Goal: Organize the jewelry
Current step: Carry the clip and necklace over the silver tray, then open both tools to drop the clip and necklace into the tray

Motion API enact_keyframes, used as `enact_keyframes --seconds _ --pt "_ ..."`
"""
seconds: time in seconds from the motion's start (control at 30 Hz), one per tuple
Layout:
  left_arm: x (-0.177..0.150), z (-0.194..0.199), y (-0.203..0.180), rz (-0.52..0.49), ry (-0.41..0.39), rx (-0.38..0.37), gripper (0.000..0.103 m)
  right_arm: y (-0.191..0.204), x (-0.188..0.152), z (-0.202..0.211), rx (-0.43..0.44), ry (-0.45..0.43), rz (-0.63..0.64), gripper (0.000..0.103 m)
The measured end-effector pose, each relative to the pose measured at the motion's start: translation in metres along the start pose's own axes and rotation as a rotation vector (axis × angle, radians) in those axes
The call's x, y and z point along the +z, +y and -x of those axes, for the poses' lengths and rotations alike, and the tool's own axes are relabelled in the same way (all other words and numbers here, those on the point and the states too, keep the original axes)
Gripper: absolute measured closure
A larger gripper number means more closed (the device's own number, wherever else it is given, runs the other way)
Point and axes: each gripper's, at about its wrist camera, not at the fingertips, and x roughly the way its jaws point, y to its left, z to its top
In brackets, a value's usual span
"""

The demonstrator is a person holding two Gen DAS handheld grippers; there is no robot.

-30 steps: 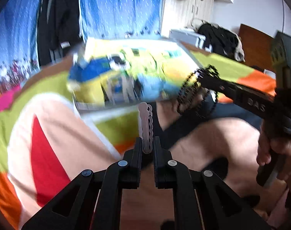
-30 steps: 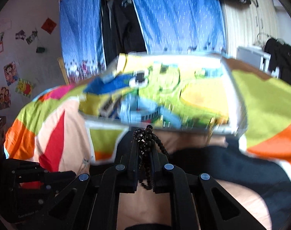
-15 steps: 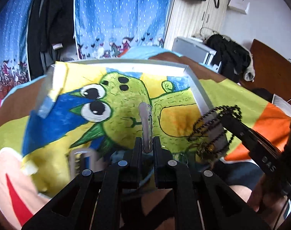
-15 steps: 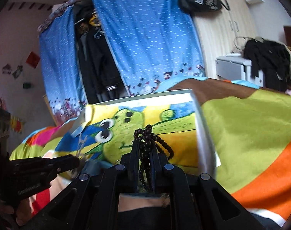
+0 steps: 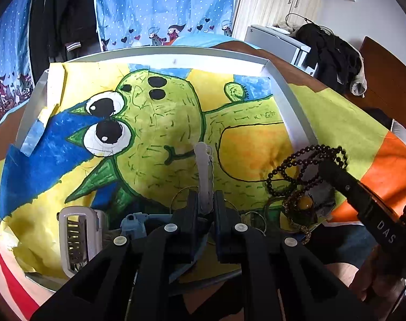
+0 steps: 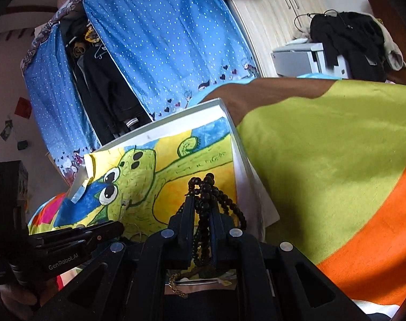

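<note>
A white-rimmed tray [image 5: 291,107] lined with a yellow and green cartoon drawing lies on a colourful bedspread; it also shows in the right wrist view [image 6: 245,165]. My left gripper [image 5: 203,200] is shut on a pale translucent hair clip [image 5: 203,168] above the tray's near edge. My right gripper [image 6: 203,208] is shut on a dark bead bracelet [image 6: 211,200], which shows in the left wrist view [image 5: 304,165] over the tray's near right corner. Below it lies a gold chain with an amber stone [image 5: 300,204].
At the tray's near edge lie a white comb-like clip [image 5: 77,240], a blue-grey clip [image 5: 134,224] and thin rings [image 5: 253,219]. Blue dotted curtains [image 5: 162,5], a grey cabinet [image 5: 277,40] with dark clothes [image 5: 334,53] stand beyond the bed.
Both grippers have moved forward and come down over the tray, which now fills the left view. The clip and the bracelet stay gripped.
</note>
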Motion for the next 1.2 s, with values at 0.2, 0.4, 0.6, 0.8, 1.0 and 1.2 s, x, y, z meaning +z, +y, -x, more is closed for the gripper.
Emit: enact_keyframes --seconds 0.2,0.4,0.6,0.8,1.0,1.2 --pt "0.005 0.003 0.006 0.036 0.017 0.034 0.094 0.001 -0.002 -0.002 -0.021 0.027 0.009 0.091" --pt "0.006 0.018 0.012 0.090 -0.003 0.043 0.059 0.000 -0.003 -0.001 -0.050 0.042 0.017 0.087" --pt "0.005 0.052 0.021 0.164 -0.082 0.053 0.030 0.005 -0.002 0.006 -0.064 0.036 0.040 0.067" --pt "0.000 0.098 0.030 0.221 -0.191 0.080 0.012 0.020 0.001 0.025 -0.076 -0.007 0.083 0.043" --pt "-0.006 0.143 0.030 0.203 -0.272 0.122 0.008 0.043 0.006 0.053 -0.056 -0.073 0.139 0.024" --pt "-0.025 0.193 0.018 0.124 -0.357 0.170 0.007 0.062 0.010 0.089 -0.019 -0.161 0.173 0.005"
